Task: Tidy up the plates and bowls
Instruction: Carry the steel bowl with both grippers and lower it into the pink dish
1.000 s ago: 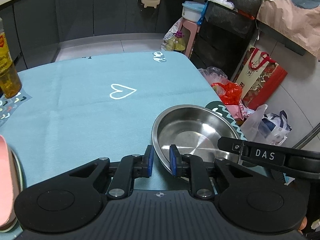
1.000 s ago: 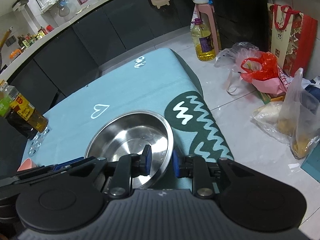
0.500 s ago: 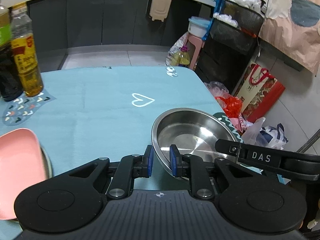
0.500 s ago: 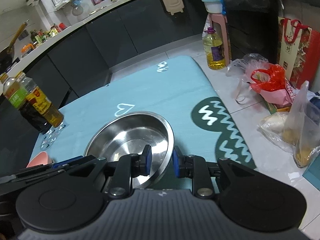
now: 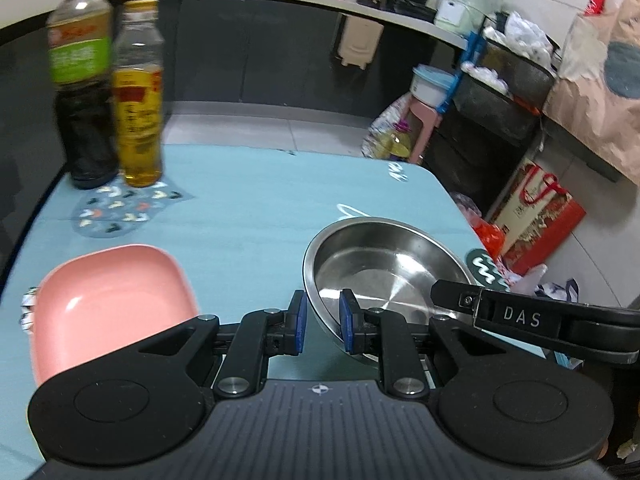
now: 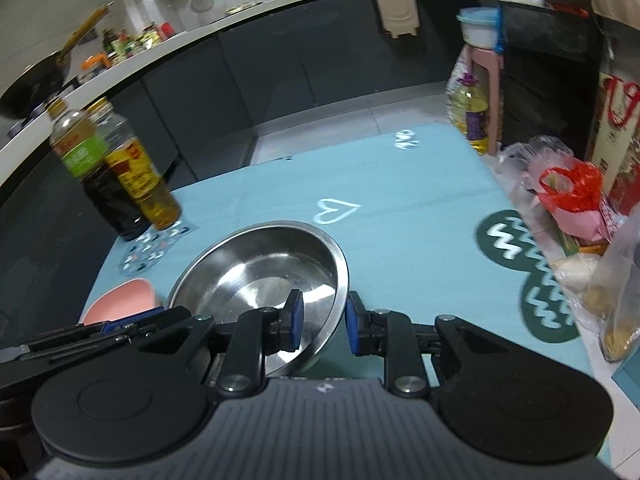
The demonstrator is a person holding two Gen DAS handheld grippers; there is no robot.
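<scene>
A round stainless steel bowl (image 5: pixel 384 272) hangs just above the light blue tablecloth (image 5: pixel 248 220), held by both grippers. My left gripper (image 5: pixel 322 320) is shut on its left rim, one blue pad inside and one outside. My right gripper (image 6: pixel 323 322) is shut on the right rim of the bowl (image 6: pixel 260 272) in the same way. In the left wrist view the right gripper's finger (image 5: pixel 520 316) shows at the bowl's far side. A pink, square-cornered plate (image 5: pixel 108 292) lies on the cloth to the left of the bowl, also visible as the pink plate (image 6: pixel 120 304) in the right wrist view.
Two sauce bottles (image 5: pixel 108 92) stand on a patterned mat at the table's far left corner. Right of the table, plastic bags (image 6: pixel 568 188), a red gift bag (image 5: pixel 536 220) and an oil jug (image 6: pixel 472 116) sit on the floor. Dark cabinets run behind.
Both grippers have carried the steel bowl leftward and slightly upward over the table. The pink plate and the two bottles have come fully into view on the left.
</scene>
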